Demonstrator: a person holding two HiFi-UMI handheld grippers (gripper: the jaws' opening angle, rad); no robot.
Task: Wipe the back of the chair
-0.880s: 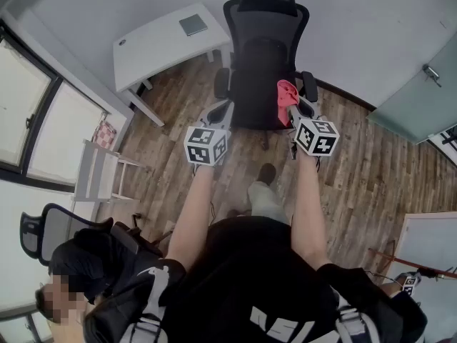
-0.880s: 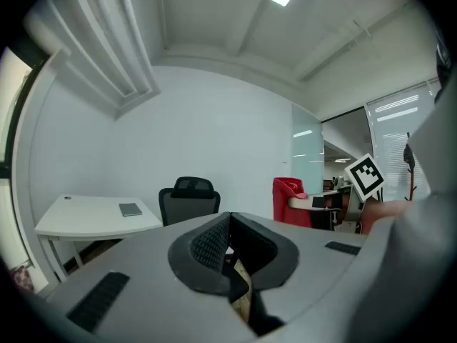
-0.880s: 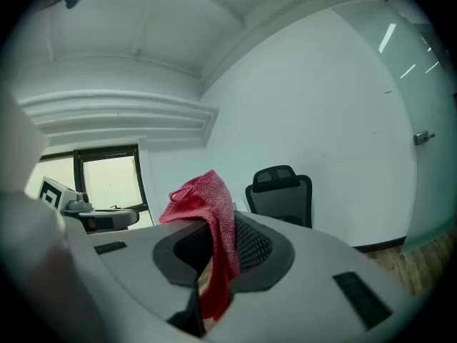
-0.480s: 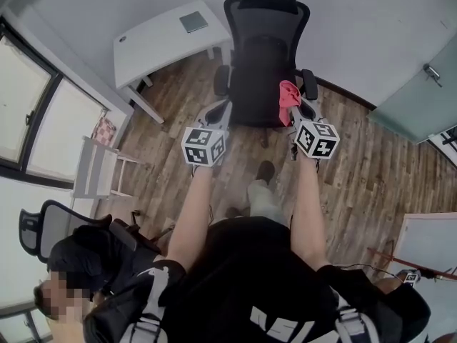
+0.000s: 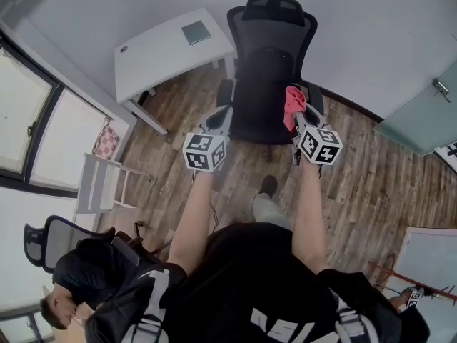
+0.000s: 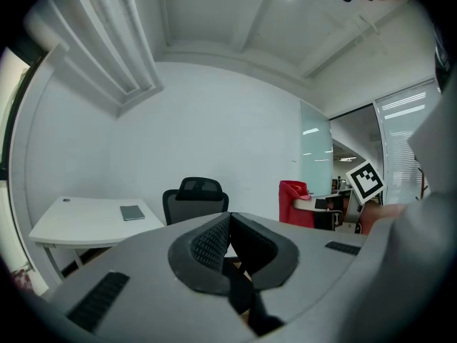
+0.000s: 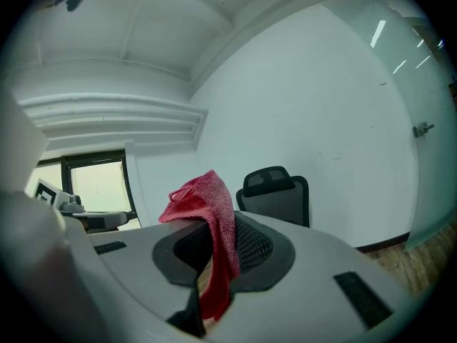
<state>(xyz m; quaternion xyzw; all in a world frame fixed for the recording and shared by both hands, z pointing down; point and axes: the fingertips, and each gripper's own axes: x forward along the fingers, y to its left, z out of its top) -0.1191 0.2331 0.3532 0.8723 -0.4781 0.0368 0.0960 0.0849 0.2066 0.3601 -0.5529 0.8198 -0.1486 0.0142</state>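
Observation:
A black mesh office chair (image 5: 270, 63) with a headrest stands ahead against the white wall, its seat facing me; it also shows as the chair (image 6: 194, 200) and the chair (image 7: 277, 194) in the two gripper views. My right gripper (image 5: 295, 110) is shut on a red cloth (image 5: 293, 103), held over the chair's right armrest. The red cloth (image 7: 211, 229) hangs between the jaws in the right gripper view. My left gripper (image 5: 221, 114) is shut with nothing in it, near the chair's left armrest.
A white desk (image 5: 170, 48) with a grey notebook (image 5: 196, 31) stands left of the chair. A white rack (image 5: 100, 186) sits by the windows at left. A seated person (image 5: 86, 277) and another chair (image 5: 44, 241) are at lower left. A glass door (image 5: 428, 109) is at right.
Both grippers and the view have shifted slightly forward, towards the chair. The red cloth stays in the right gripper.

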